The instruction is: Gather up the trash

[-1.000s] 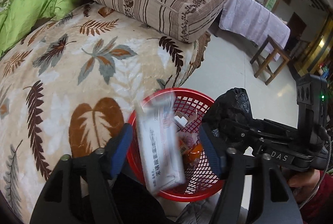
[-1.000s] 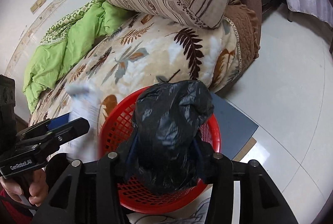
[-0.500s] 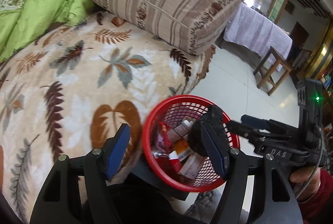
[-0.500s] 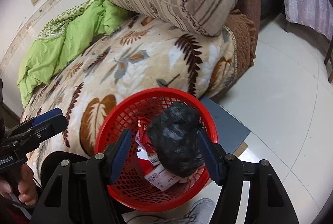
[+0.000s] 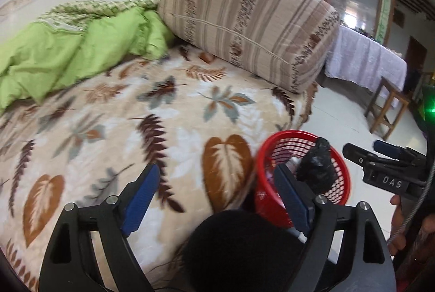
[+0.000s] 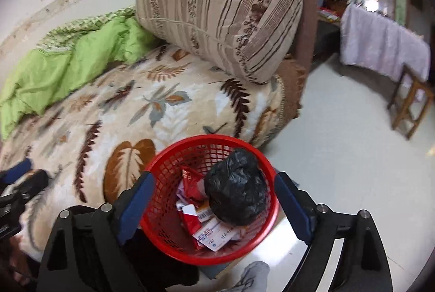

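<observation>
A red mesh basket (image 6: pixel 168 245) stands on the floor against the bed's edge; it also shows in the left wrist view (image 5: pixel 341 183). In it lie a crumpled black plastic bag (image 6: pixel 236 197), red wrappers (image 6: pixel 191 180) and a white box (image 6: pixel 214 233). My right gripper (image 6: pixel 214 206) is open and empty, above the basket. My left gripper (image 5: pixel 217 194) is open and empty, over the bed's near edge, left of the basket. The black bag shows in the left wrist view (image 5: pixel 316 169) too.
The bed carries a leaf-patterned blanket (image 5: pixel 122 112), a green quilt (image 5: pixel 68 53) and a striped pillow (image 5: pixel 250 20). A cloth-covered table (image 5: pixel 367 58) and a wooden stool (image 5: pixel 388 107) stand across the pale floor. A knee in dark trousers (image 5: pixel 239 248) sits below the left gripper.
Both grippers opened and dropped their loads into the basket: the left the white box, the right the black bag. Both then pulled back and up, the left swinging left over the bed.
</observation>
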A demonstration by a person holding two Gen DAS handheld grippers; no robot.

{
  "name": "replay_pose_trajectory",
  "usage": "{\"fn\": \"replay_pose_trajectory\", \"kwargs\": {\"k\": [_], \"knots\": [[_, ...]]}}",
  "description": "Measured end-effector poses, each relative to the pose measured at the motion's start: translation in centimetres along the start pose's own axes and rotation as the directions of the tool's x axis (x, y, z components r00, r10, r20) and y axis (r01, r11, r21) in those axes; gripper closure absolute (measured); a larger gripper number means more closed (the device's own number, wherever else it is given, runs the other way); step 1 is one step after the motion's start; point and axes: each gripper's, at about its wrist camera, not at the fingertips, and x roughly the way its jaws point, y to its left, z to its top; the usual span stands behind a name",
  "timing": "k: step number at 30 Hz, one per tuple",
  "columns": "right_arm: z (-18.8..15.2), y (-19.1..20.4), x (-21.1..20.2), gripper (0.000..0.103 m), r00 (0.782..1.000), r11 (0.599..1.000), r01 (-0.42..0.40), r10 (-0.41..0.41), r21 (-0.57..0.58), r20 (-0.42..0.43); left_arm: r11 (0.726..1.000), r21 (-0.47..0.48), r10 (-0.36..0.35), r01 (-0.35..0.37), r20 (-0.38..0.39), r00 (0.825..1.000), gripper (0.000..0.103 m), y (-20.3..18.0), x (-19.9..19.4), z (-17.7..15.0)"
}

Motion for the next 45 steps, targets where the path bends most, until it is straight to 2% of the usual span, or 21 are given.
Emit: {"fn": "replay_pose_trajectory", "kwargs": {"k": [3,5,8,13,19,22,30,45], "knots": [[-0.8,1.6,-0.4,0.009,0.994,0.994,0.105,-0.105,-0.021,-0.009,0.998,0.01,0.064,-0.064,0.036,0.997,0.008,0.6,-1.2,-0.7],[-1.1,2.3,-0.5,0.009,0.99,0.99,0.137,-0.138,-0.044,-0.011,0.995,0.014,0.102,-0.103,0.056,0.993,0.005,0.9,-1.7,-1.1],[-1.8,3.6,-1.1,0.009,0.985,0.98,0.173,-0.174,-0.098,-0.005,0.99,0.005,0.142,-0.143,0.065,0.988,0.004,1.5,-2.1,-1.4],[-2.4,4.5,-2.3,0.009,0.985,0.976,0.17,-0.167,-0.134,0.034,0.972,0.0,0.234,-0.234,0.063,0.97,0.004,2.2,-2.0,-1.6],[-2.5,4.6,-2.3,0.009,0.987,0.979,0.158,-0.156,-0.131,0.029,0.965,-0.026,0.261,-0.26,0.066,0.963,0.002,2.9,-2.2,-1.7],[-2.5,4.5,-2.1,0.009,0.988,0.98,0.155,-0.154,-0.124,0.021,0.956,-0.015,0.293,-0.293,0.064,0.954,0.002,2.9,-2.0,-1.6],[-2.6,4.2,-1.8,0.009,0.989,0.982,0.148,-0.148,-0.116,0.006,0.96,0.016,0.278,-0.28,0.049,0.959,0.002,2.3,-1.4,-1.6],[-2.5,4.0,-1.6,0.009,0.99,0.984,0.138,-0.139,-0.113,-0.003,0.958,0.022,0.284,-0.285,0.055,0.957,0.002,2.0,-1.4,-1.7]]}}
